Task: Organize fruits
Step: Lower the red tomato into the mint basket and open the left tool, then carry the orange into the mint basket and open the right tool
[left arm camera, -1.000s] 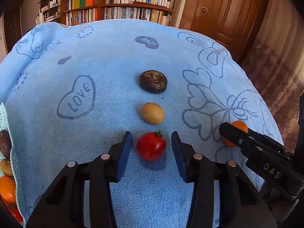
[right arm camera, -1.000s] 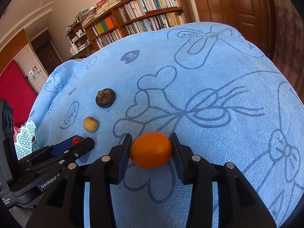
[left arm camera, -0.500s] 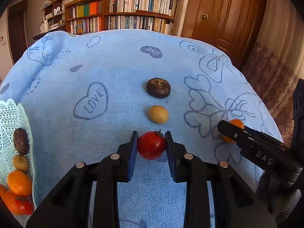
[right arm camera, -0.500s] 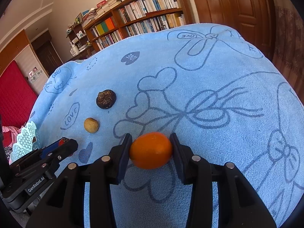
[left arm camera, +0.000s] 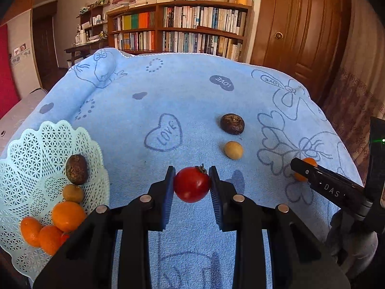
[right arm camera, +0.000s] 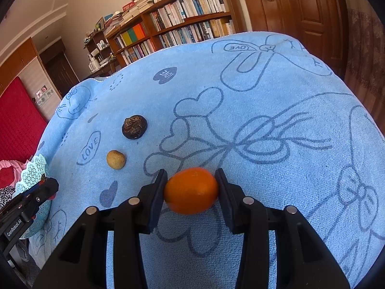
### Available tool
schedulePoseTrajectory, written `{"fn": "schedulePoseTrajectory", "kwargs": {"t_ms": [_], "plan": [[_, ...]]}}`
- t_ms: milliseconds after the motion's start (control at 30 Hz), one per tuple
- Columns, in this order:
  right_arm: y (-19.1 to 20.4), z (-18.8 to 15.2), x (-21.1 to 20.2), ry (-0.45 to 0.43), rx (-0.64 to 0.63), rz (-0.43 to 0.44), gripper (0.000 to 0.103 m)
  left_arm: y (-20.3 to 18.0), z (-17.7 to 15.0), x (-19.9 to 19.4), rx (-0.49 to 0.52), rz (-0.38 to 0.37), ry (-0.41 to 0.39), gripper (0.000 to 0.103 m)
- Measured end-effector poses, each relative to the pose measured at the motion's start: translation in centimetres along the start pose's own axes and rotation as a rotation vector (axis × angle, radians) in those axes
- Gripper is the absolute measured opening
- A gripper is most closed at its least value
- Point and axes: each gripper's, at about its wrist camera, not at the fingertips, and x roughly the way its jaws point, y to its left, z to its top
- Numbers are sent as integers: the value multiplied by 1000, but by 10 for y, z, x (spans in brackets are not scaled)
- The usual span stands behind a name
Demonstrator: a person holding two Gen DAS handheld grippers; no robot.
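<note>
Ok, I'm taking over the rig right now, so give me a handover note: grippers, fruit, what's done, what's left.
Left gripper: shut on the red tomato.
Right gripper: shut on the orange fruit.
White basket, at the left: already holds several fruits.
On the blue towel: dark brown fruit and tan fruit, untouched.
Left: presumably drop both held fruits in the basket, then fetch those two.

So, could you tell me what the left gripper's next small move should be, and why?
Probably carry the tomato leftward to the white basket and release it there. The left gripper is shut on it and appears to hold it above the blue towel, and the basket already holds several fruits.
</note>
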Motion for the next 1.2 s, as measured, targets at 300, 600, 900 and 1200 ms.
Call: {"fn": "schedulePoseTrajectory", "kwargs": {"t_ms": [300, 600, 900, 1200], "plan": [[0, 0, 0, 0, -1, 0, 42, 32, -3, -23, -49, 76, -38, 29], [1, -1, 0, 0, -2, -1, 42, 68, -13, -34, -105, 145, -36, 29], [1, -1, 0, 0, -2, -1, 42, 92, -21, -40, -150, 199, -38, 29], [0, 0, 0, 2, -6, 0, 42, 110, -25, -46, -199, 256, -61, 64]]}}
